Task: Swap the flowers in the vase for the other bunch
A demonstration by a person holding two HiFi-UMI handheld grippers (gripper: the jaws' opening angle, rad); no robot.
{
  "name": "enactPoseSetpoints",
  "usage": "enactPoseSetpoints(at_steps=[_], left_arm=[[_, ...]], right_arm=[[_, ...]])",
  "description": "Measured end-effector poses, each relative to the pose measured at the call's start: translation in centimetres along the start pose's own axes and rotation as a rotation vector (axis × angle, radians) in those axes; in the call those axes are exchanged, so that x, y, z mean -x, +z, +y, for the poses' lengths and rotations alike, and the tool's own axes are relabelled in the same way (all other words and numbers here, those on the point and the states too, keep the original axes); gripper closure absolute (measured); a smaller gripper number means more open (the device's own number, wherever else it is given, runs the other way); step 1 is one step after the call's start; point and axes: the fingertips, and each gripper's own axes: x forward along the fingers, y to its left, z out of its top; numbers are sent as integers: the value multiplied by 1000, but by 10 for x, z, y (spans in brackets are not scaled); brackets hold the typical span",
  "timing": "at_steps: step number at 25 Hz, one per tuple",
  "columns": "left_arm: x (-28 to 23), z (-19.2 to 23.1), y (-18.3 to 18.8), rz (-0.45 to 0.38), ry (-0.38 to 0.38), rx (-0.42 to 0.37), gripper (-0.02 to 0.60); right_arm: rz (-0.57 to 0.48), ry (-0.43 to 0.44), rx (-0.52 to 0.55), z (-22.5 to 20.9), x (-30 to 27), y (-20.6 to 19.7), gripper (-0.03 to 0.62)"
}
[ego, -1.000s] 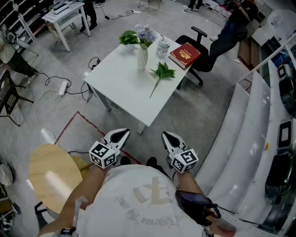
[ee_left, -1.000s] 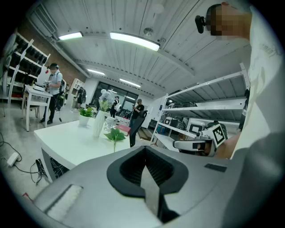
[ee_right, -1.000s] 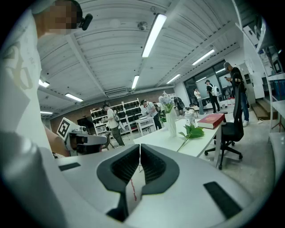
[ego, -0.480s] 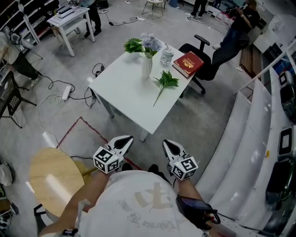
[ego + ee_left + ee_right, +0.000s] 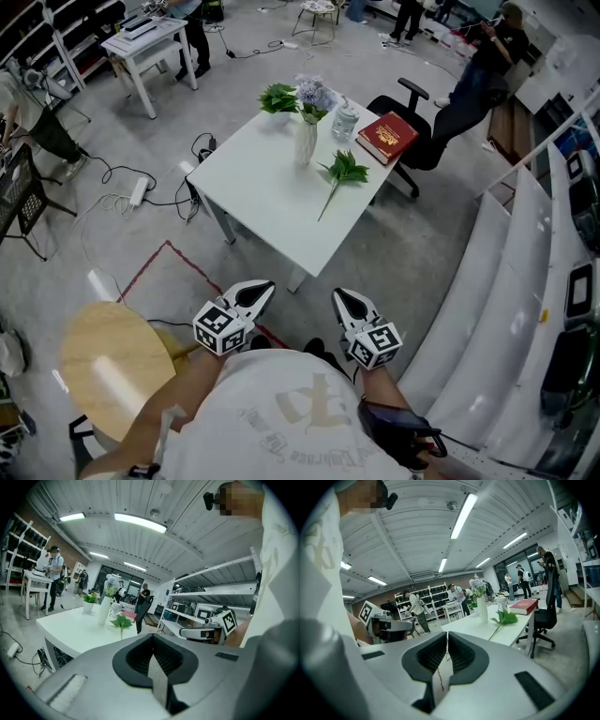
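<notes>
White table [image 5: 267, 202] seen from the head view, one corner turned toward the person. A white vase [image 5: 306, 144] stands upright toward the table's far edge and holds pale lilac flowers [image 5: 315, 93]. The other bunch, a green leafy sprig [image 5: 341, 174], lies flat just right of the vase, its stem pointing to the table's right edge. Behind the vase are a small potted plant [image 5: 278, 97] and a clear jar [image 5: 345, 121]. A red book [image 5: 386, 137] rests at the far right corner, beside a black office chair [image 5: 405, 105]; its gold cover emblem cannot be read. The table's near half is bare. A red tape line [image 5: 150, 265] crosses the open floor off the near corner. The left gripper [image 5: 262, 288] and right gripper [image 5: 339, 297] are well short of the table, each with jaws pressed together on nothing. Each carries a cube with black-and-white square markers.
</notes>
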Motion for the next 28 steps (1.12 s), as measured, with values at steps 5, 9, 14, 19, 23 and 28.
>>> enactPoseSetpoints(at_steps=[5,9,14,19,23,28], left_arm=[[10,4,0,-5,-7,-4,577],[21,8,-3,-4,-15,-6,577],[38,17,-5,-4,-9,-9,577],[57,29,-6,-12,-9,-3,577],[70,38,-7,-18,-6,4,577],[81,57,-4,-42,20,19,577]], right_arm=[[-3,-14,-3,9,-5,1,583],[2,-27,-5,16,-10,-2,583],[5,-42,2,29,-19,-2,583],[9,-54,14,44,-30,0,583],[16,-68,20,52,-39,2,583],[22,-71,36,57,-50,4,583]])
